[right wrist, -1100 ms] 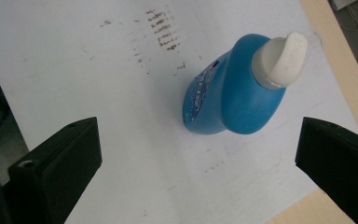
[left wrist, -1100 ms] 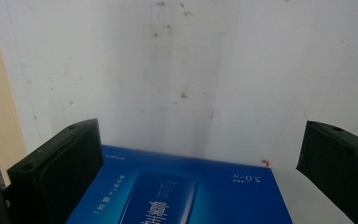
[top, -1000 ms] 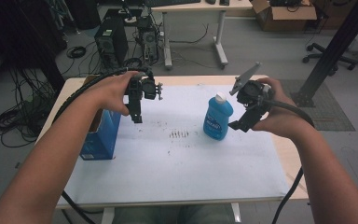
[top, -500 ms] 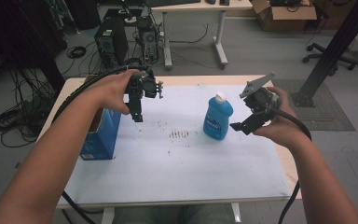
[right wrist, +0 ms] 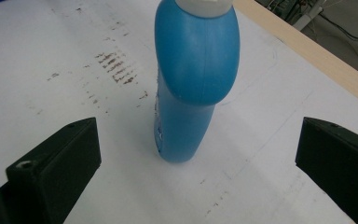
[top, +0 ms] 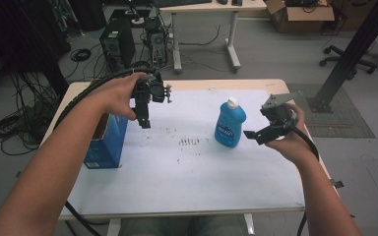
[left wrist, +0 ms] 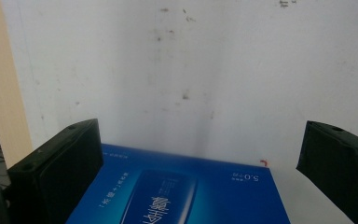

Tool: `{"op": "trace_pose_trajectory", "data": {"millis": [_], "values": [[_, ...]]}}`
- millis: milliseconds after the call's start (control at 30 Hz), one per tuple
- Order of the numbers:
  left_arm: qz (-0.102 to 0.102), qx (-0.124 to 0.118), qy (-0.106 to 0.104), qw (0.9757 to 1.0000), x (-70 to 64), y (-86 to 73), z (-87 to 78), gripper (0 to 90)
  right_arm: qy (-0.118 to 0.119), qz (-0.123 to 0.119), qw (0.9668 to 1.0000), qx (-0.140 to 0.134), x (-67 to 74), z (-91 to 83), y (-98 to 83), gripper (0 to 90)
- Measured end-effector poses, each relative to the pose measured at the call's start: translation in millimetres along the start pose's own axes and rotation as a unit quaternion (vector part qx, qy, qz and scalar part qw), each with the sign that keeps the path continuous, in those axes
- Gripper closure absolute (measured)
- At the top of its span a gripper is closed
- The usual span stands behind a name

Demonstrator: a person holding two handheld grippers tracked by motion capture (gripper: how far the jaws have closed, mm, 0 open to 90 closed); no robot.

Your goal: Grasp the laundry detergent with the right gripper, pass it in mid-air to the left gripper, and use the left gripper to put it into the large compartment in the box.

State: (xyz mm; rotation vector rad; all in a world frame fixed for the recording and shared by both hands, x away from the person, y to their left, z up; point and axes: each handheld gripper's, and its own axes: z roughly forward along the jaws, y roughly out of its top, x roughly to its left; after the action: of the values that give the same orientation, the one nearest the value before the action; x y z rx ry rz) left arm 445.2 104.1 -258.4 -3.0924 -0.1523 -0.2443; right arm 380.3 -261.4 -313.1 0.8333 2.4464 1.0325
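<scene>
We are working over the desk (top: 177, 182), its white top marked with dark smudges near the middle. The blue box (top: 103, 142) is standing open-topped at the left edge; in the left gripper view its printed face (left wrist: 177, 196) is lying right below our jaws. The blue bottle (top: 230, 124), white-capped, is standing upright right of the middle, well apart from the box. We are holding the right gripper (top: 261, 135) just beside the bottle on its right-edge side, jaws spread wide and touching nothing; in the right gripper view the bottle (right wrist: 191, 84) is rising between them, farther off. We are holding the left gripper (top: 143, 118) above the desk near the box, jaws also wide apart and empty.
</scene>
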Motion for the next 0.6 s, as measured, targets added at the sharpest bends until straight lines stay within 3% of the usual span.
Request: {"op": "trace_pose_trajectory", "data": {"millis": [300,600], "values": [[-0.001,0.002,0.0,1.0,0.3,0.1,0.2,0.2,0.011,0.006,0.9986,-0.051,-1.9,16.5,-19.8,0.0],[-0.002,0.004,0.0,1.0,1.1,-2.3,1.2,0.2,0.016,0.015,0.9975,-0.067,-2.5,33.9,-25.4,0.0]]}}
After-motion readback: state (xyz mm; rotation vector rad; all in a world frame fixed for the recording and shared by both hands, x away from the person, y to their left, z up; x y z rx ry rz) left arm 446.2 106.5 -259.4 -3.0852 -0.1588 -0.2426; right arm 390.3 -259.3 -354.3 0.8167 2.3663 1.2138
